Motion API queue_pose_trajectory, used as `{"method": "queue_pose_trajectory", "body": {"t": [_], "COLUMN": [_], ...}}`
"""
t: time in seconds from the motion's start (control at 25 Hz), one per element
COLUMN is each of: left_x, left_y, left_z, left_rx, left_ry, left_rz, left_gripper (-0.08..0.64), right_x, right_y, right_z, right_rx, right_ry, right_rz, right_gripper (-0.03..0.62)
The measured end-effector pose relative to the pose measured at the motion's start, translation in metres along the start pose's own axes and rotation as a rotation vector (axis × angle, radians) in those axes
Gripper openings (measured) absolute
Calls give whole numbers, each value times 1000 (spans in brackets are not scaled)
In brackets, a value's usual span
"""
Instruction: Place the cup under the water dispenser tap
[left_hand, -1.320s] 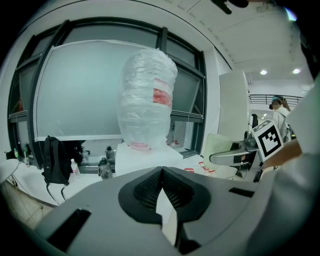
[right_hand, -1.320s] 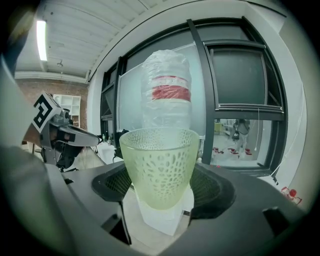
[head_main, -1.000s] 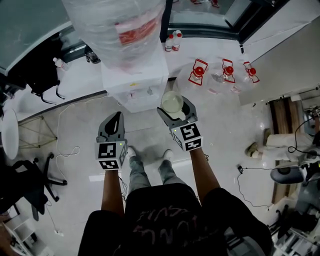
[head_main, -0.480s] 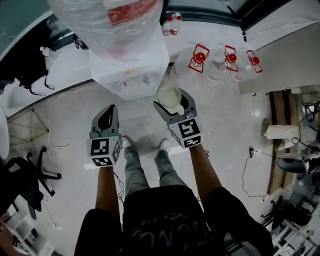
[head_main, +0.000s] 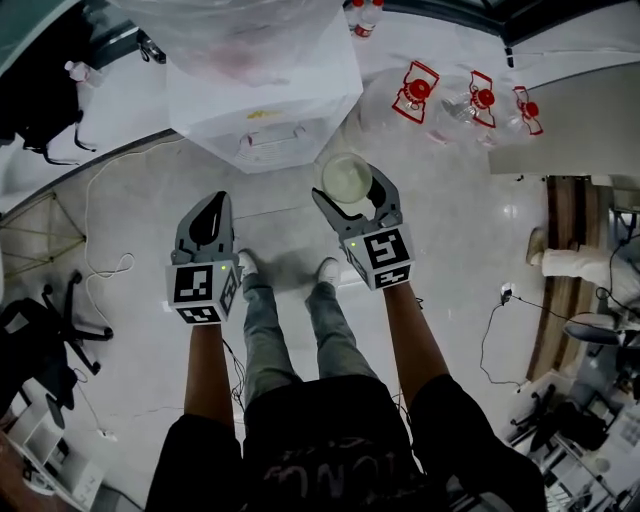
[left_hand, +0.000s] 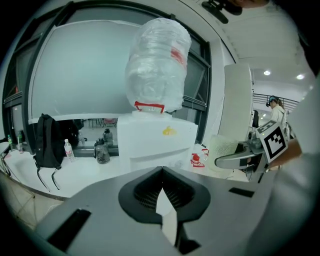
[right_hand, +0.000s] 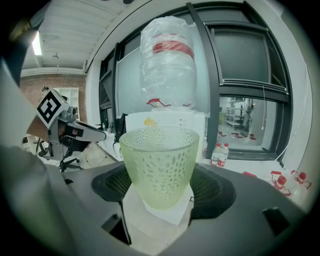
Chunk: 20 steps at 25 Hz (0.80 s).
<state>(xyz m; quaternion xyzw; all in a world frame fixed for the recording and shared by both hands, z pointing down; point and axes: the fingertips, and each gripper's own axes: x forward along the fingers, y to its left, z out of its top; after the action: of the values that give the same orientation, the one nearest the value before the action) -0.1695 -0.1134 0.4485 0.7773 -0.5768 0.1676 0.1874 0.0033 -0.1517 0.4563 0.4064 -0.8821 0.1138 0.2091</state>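
Note:
A pale green, dimpled cup (right_hand: 160, 165) stands upright between the jaws of my right gripper (right_hand: 162, 192), which is shut on it. The head view shows the cup (head_main: 346, 178) and right gripper (head_main: 352, 192) just in front of the white water dispenser (head_main: 265, 100), short of its taps (head_main: 270, 136). The left gripper (head_main: 212, 206) hangs beside it, jaws together and empty (left_hand: 161, 171). A plastic-wrapped bottle (left_hand: 157, 65) tops the dispenser (left_hand: 157, 142).
Empty water jugs with red handles (head_main: 417, 88) lie on the floor to the right of the dispenser. Small bottles (head_main: 365, 12) stand behind it. A black backpack (left_hand: 45, 145) sits left, an office chair (head_main: 60, 310) and cables (head_main: 100, 270) lower left.
Both grippers have sunk lower in front of the dispenser, the cup still in the right one. The left gripper stays shut and empty.

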Motion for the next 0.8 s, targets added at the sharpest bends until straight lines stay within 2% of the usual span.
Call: {"method": "queue_pose_trajectory", "body": {"t": [0.24, 0.8], "left_x": [27, 71], "left_y": [8, 26], "left_z": [-43, -149], "left_rx": [-6, 6], "left_ry": [19, 52], "left_rz": [-9, 28], "left_gripper": [10, 9], "right_x": [25, 80], "right_y": [-1, -4], "right_z": [-47, -148], "right_rx": [7, 28], "right_ry": [23, 45], "right_rz": [8, 14], "right_gripper": [367, 367]}}
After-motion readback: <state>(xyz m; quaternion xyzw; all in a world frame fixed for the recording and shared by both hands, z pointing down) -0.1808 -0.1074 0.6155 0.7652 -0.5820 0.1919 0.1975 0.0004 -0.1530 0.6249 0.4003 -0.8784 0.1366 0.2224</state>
